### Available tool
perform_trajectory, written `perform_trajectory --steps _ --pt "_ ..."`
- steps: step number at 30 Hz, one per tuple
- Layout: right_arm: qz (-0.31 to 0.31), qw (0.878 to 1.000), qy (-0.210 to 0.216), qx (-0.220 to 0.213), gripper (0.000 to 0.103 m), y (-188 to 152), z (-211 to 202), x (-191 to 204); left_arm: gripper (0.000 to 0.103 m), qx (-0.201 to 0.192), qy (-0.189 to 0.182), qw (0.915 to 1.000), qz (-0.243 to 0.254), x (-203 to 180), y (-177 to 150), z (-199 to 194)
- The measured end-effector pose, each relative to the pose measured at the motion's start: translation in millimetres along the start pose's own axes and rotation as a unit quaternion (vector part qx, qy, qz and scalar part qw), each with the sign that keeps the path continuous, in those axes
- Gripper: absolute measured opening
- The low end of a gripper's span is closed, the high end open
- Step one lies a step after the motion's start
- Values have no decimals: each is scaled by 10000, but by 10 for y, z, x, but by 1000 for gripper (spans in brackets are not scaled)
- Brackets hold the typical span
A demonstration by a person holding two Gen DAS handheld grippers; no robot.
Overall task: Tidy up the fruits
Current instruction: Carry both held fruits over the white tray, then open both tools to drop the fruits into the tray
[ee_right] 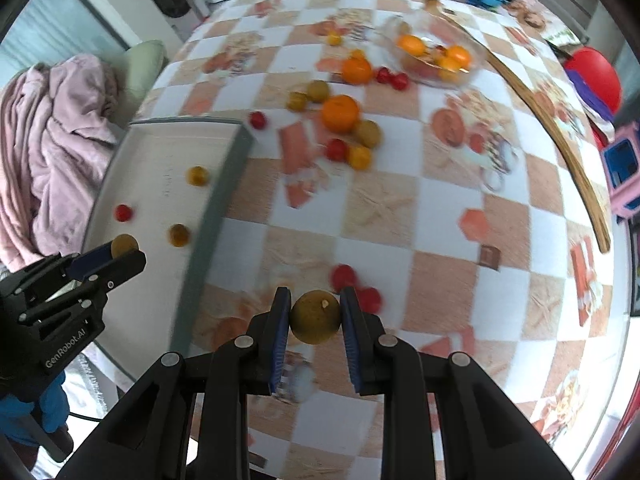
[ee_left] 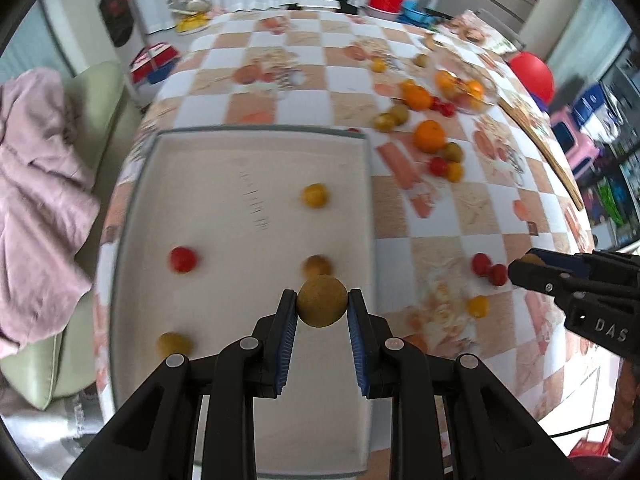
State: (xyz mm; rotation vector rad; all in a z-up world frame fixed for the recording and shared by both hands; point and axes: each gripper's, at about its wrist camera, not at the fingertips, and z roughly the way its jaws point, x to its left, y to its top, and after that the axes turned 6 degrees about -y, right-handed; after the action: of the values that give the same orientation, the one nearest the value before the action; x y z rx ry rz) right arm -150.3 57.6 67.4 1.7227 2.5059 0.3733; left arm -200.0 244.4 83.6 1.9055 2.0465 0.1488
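Note:
My left gripper (ee_left: 322, 305) is shut on a round brown-green fruit (ee_left: 322, 306) and holds it above the white tray (ee_left: 200, 184). The tray holds a yellow fruit (ee_left: 314, 195), a red tomato (ee_left: 183, 259), a brown fruit (ee_left: 317, 266) and a green one (ee_left: 174, 343). My right gripper (ee_right: 315, 316) is shut on another brown-green fruit (ee_right: 315, 317) over the checkered tablecloth, right of the tray (ee_right: 224, 184). Two red tomatoes (ee_right: 356, 286) lie just beyond it. Each gripper shows in the other's view: the right (ee_left: 532, 266), the left (ee_right: 124, 252).
Oranges (ee_right: 340, 113), tomatoes and small green and yellow fruits lie scattered mid-table. A glass bowl (ee_right: 434, 58) with oranges stands farther back. A wooden stick (ee_right: 560, 136) lies along the right side. A pink blanket (ee_left: 36, 184) on a green chair is left of the table.

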Motion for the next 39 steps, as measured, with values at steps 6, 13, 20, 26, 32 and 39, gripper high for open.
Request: perform_trajectory --steps 6,13,20,26,32,39 --pt "-268 9994 201 45 28 96 42 365 27 -14 157 9992 -360 352 -146 -72" --pt "-621 9972 391 163 28 136 176 821 27 78 321 9968 -723 720 -349 -85" --pt "-881 9943 497 338 28 140 367 1176 27 250 454 9946 -903 942 -508 22" --pt "-1048 9924 403 500 28 148 595 1345 27 407 536 9938 -885 997 -584 161" --pt "-1209 9900 278 665 28 88 807 1465 27 463 697 9937 -744 957 -614 241" --pt "-1364 9880 238 684 35 107 891 1564 33 484 795 9936 -633 911 -614 231"
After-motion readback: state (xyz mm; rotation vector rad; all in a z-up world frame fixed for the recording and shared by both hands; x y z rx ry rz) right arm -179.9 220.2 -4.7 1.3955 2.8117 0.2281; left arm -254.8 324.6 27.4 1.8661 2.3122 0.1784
